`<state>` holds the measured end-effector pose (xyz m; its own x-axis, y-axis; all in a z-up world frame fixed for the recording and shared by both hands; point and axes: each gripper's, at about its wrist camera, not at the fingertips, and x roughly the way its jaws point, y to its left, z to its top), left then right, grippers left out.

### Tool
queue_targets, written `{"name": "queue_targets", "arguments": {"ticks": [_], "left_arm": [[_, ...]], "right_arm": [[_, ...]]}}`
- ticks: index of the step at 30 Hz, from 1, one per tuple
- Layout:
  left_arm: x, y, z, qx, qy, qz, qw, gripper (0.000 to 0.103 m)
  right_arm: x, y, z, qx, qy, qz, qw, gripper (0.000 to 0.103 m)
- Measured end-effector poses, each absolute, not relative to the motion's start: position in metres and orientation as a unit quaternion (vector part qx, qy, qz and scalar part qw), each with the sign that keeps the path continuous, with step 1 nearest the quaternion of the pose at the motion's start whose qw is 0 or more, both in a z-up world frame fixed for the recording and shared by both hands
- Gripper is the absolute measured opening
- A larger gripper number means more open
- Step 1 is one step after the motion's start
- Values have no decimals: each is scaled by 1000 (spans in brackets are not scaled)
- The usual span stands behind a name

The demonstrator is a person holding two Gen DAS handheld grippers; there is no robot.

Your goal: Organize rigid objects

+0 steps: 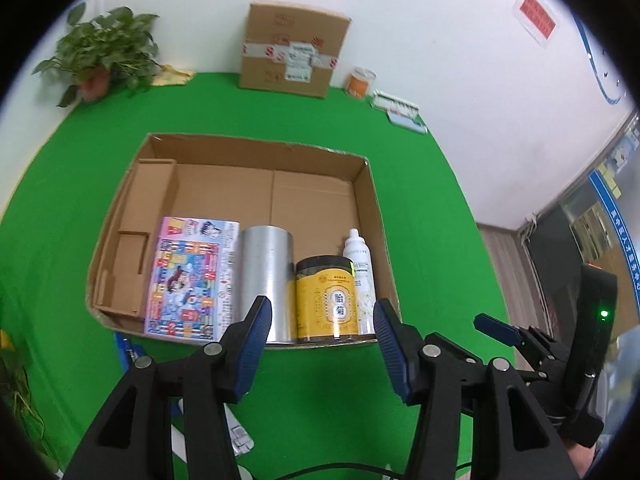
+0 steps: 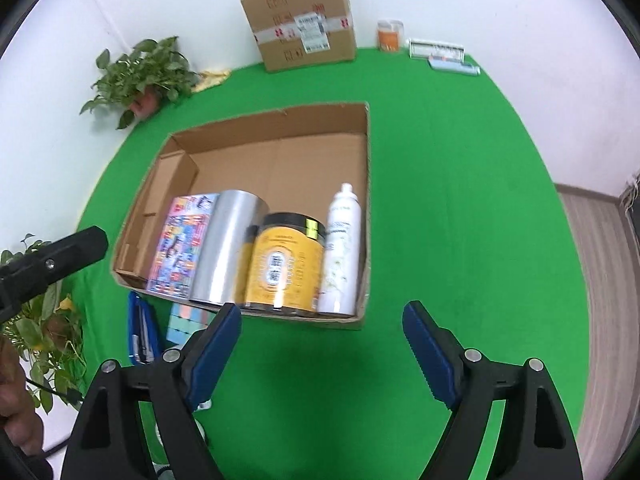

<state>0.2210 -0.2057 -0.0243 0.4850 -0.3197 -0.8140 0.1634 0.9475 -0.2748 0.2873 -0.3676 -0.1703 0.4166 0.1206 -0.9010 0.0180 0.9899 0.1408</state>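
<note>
An open cardboard tray point(image 1: 362, 184) point(image 2: 362, 152) lies on the green cloth. Along its near wall stand a colourful flat box point(image 1: 190, 280) point(image 2: 180, 240), a silver cylinder point(image 1: 262, 276) point(image 2: 228, 244), a yellow jar with a dark lid point(image 1: 326, 300) point(image 2: 286, 264) and a white spray bottle point(image 1: 360, 276) point(image 2: 342, 248). My left gripper point(image 1: 322, 344) is open and empty, just in front of the tray. My right gripper point(image 2: 322, 344) is open and empty, near the tray's front right corner.
A sealed carton point(image 1: 292, 48) point(image 2: 304, 20), an orange cup point(image 1: 360, 82) point(image 2: 390, 36) and flat packs point(image 1: 402, 112) point(image 2: 444, 54) stand at the back. Potted plants point(image 1: 104, 52) point(image 2: 144, 76) sit at the left. A blue case point(image 2: 140, 328) and pastel blocks point(image 2: 186, 322) lie before the tray.
</note>
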Motion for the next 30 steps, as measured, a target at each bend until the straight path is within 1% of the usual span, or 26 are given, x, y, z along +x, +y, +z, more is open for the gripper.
{"name": "queue_targets", "arguments": {"ticks": [1, 2, 3, 4, 5, 6, 7, 8, 9, 10, 11, 12, 14, 15, 17, 22, 24, 26, 30], "left_arm": [[218, -202, -22, -75, 484, -134, 862, 52], [216, -198, -21, -68, 481, -129, 865, 52], [214, -193, -19, -64, 477, -126, 867, 52], [211, -188, -16, -62, 472, -127, 870, 52], [209, -182, -15, -64, 468, -132, 871, 39], [206, -173, -12, -72, 464, -149, 870, 21], [204, -165, -10, -82, 464, -176, 864, 4], [201, -161, -7, -80, 461, -183, 864, 3], [197, -154, -4, -72, 452, -181, 871, 3], [194, -148, -1, -67, 442, -177, 877, 3], [191, -142, 2, -68, 435, -175, 881, 10], [190, -134, 4, -70, 432, -169, 883, 19], [189, -118, 5, -83, 433, -162, 883, 78], [187, -108, 6, -98, 426, -163, 884, 84], [183, -90, 7, -123, 404, -171, 890, 84], [180, -55, 1, -130, 405, -167, 890, 84], [177, -42, -5, -139, 409, -171, 885, 84], [175, -30, -15, -150, 424, -171, 876, 84], [169, -4, -52, -181, 486, -180, 836, 84]], "right_arm": [[282, -361, -164, 60, 534, 30, 843, 82], [277, -359, -157, 57, 530, 30, 846, 73], [271, -355, -150, 57, 521, 33, 851, 60], [264, -351, -141, 57, 510, 31, 858, 29], [258, -348, -131, 55, 501, 22, 863, 20], [254, -344, -124, 56, 495, 17, 867, 20], [250, -339, -117, 59, 487, 13, 871, 22], [247, -335, -113, 60, 485, 13, 872, 25], [245, -326, -109, 54, 486, 8, 872, 31], [244, -321, -107, 48, 487, 3, 872, 57], [242, -315, -102, 41, 486, -3, 873, 84], [239, -309, -98, 35, 479, -10, 877, 90], [230, -296, -85, 25, 459, -23, 888, 92], [227, -289, -82, 21, 458, -26, 888, 93], [223, -274, -78, 7, 464, -29, 885, 94], [206, -236, -67, -10, 467, -19, 884, 94], [200, -223, -64, -10, 466, -4, 885, 96], [192, -210, -63, 1, 468, 29, 883, 102], [173, -179, -84, 10, 499, 99, 861, 102]]}}
